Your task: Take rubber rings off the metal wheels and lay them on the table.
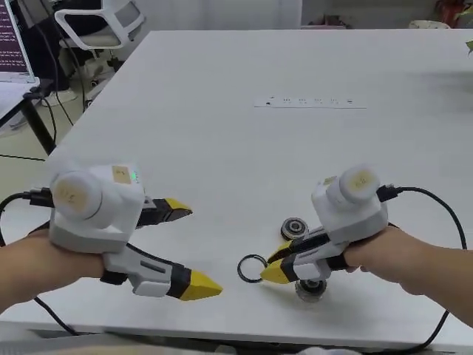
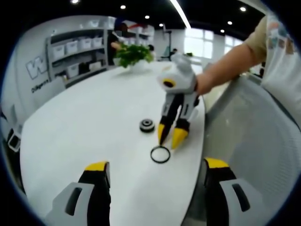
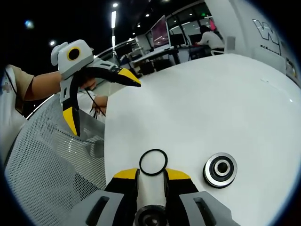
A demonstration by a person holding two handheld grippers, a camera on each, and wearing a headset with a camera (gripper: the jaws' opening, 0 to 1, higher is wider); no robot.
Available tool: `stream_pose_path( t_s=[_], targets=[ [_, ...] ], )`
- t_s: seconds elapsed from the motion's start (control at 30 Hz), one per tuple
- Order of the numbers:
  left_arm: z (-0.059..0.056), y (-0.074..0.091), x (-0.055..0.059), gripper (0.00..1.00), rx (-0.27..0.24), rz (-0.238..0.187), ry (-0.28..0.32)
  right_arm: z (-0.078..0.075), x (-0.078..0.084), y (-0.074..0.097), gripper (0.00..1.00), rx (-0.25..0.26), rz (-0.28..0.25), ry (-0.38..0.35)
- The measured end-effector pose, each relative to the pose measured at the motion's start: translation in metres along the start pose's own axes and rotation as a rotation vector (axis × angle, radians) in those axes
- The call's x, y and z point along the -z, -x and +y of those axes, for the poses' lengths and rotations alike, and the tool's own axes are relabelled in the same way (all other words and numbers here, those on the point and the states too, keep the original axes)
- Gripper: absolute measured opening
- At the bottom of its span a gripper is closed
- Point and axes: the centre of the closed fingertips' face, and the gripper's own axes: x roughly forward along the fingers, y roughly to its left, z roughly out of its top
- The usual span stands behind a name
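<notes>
Rubber ring lies loose on the surface, near its front edge.
Head view: left hand-held gripper spread wide; right hand-held gripper narrow, tips beside the ring; metal wheel just behind, second wheel under that gripper; broad bare surface beyond. Left gripper view: ring close to the surface's edge. Right gripper view: ring just ahead of the narrow jaws.

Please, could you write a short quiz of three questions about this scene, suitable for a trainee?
1. Fill in: the wheel beyond the right gripper wears a black rubber ____.
2. True or false: the loose rubber ring is fitted on that wheel.
3. The left gripper has its jaws: A) wide apart, holding nothing; B) shut on the ring; C) shut on the wheel.
Key: 1 ring; 2 false; 3 A.
</notes>
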Motion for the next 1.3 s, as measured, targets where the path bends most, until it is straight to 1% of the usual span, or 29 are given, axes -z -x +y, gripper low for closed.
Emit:
stream_pose_path(
  t_s=[0.1,0.33,0.5,0.67,0.8,1.03,1.13,1.3],
  targets=[
    [0.0,0.0,0.0,0.82,0.003,-0.001,0.003,0.002,-0.002,0.003,0.19,-0.002,-0.006,0.008],
    [0.002,-0.002,-0.005,0.82,0.004,-0.008,-0.005,-0.001,-0.015,0.018,0.23,0.014,-0.063,0.003],
    [0.005,-0.004,-0.011,0.82,0.007,-0.011,-0.014,-0.01,-0.018,0.032,0.24,0.042,-0.1,-0.009],
    [0.007,-0.01,-0.017,0.82,0.011,-0.012,-0.021,-0.022,-0.024,0.05,0.27,0.081,-0.152,-0.017],
    [0.009,-0.016,-0.021,0.81,0.023,-0.009,-0.024,-0.031,-0.029,0.064,0.35,0.121,-0.197,-0.012],
    [0.017,-0.024,-0.026,0.81,0.027,-0.003,-0.029,-0.038,-0.031,0.079,0.4,0.158,-0.23,0.014],
    [0.019,-0.028,-0.027,0.8,0.03,0.003,-0.028,-0.04,-0.03,0.082,0.43,0.171,-0.236,0.008],
    [0.021,-0.036,-0.028,0.78,0.037,0.006,-0.022,-0.045,-0.025,0.083,0.56,0.199,-0.224,-0.007]
  ],
)
